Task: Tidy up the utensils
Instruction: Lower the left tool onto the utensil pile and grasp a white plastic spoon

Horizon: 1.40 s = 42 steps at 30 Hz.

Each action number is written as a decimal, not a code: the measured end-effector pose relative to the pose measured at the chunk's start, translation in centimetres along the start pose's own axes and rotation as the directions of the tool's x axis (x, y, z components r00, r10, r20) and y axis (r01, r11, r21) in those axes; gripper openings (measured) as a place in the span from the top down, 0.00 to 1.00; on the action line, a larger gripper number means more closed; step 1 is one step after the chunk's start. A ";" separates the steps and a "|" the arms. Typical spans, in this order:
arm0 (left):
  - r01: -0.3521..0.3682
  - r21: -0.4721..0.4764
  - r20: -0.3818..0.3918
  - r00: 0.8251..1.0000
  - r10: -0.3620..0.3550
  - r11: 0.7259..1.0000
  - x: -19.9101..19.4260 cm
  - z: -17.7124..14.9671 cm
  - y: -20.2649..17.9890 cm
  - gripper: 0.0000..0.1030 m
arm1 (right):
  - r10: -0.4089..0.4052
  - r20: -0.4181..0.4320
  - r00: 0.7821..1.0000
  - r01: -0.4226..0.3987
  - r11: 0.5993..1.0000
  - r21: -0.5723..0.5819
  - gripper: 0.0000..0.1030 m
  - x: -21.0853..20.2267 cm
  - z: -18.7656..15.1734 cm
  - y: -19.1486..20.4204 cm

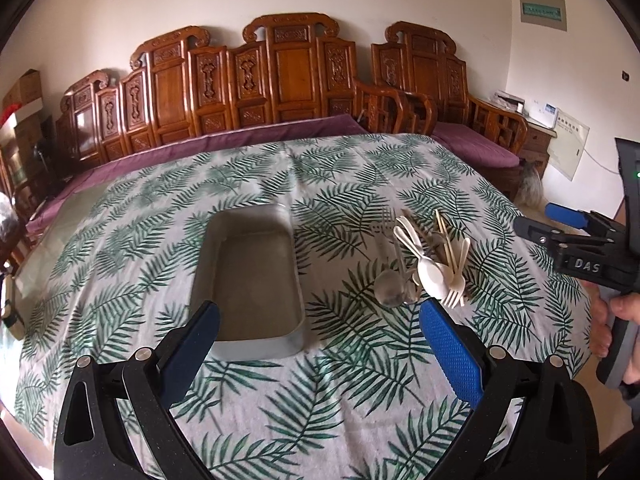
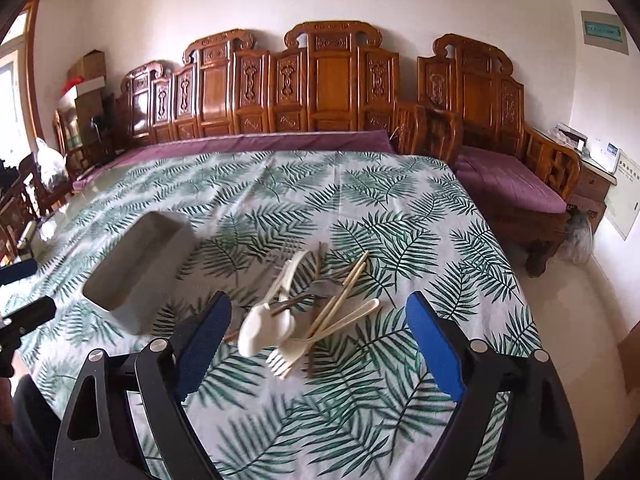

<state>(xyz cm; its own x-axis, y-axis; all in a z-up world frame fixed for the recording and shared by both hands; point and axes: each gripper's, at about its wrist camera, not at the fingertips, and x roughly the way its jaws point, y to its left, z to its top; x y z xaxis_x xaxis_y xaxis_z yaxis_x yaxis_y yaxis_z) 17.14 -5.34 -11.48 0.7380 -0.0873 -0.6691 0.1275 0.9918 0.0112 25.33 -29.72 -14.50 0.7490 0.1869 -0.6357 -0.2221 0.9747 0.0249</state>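
A pile of utensils (image 2: 304, 312) lies on the leaf-print tablecloth: cream plastic spoons (image 2: 256, 332), a cream fork (image 2: 280, 360), wooden chopsticks (image 2: 344, 296) and metal pieces. It also shows in the left wrist view (image 1: 424, 268). An empty grey rectangular tray (image 1: 248, 280) sits left of the pile; it shows in the right wrist view too (image 2: 140, 268). My left gripper (image 1: 320, 328) is open and empty, just in front of the tray. My right gripper (image 2: 320, 320) is open and empty, just short of the pile.
The table (image 2: 360, 208) is covered by the leaf-print cloth. A carved wooden bench (image 2: 320, 88) with purple cushions stands behind it. A wooden armchair (image 2: 500, 152) stands at the right. The right gripper also shows at the right edge of the left wrist view (image 1: 560, 224).
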 end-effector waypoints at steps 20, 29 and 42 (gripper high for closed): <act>0.158 0.072 -0.167 0.975 -0.144 0.985 12.8 3.6 -7.9 0.16 | -0.026 -0.087 0.996 0.029 0.999 0.038 0.27 6.6 -1.6 -5.4; 0.219 0.022 -0.270 0.941 -0.205 0.976 17.9 4.3 -9.5 0.52 | -0.011 -0.106 0.994 0.018 0.998 0.067 0.29 6.8 -1.8 -6.2; 0.192 -0.058 -0.402 0.894 -0.199 0.980 22.3 4.6 -9.4 0.90 | 0.022 -0.106 0.994 -0.013 0.997 0.082 0.29 6.9 -1.9 -5.6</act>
<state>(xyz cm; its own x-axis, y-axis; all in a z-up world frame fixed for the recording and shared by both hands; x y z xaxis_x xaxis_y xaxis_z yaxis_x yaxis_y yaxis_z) 35.51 -17.01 -23.10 0.3675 -0.2378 -0.8991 0.2287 0.9602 -0.1605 30.57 -34.13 -20.44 0.6733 0.1943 -0.7134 -0.1805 0.9789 0.0962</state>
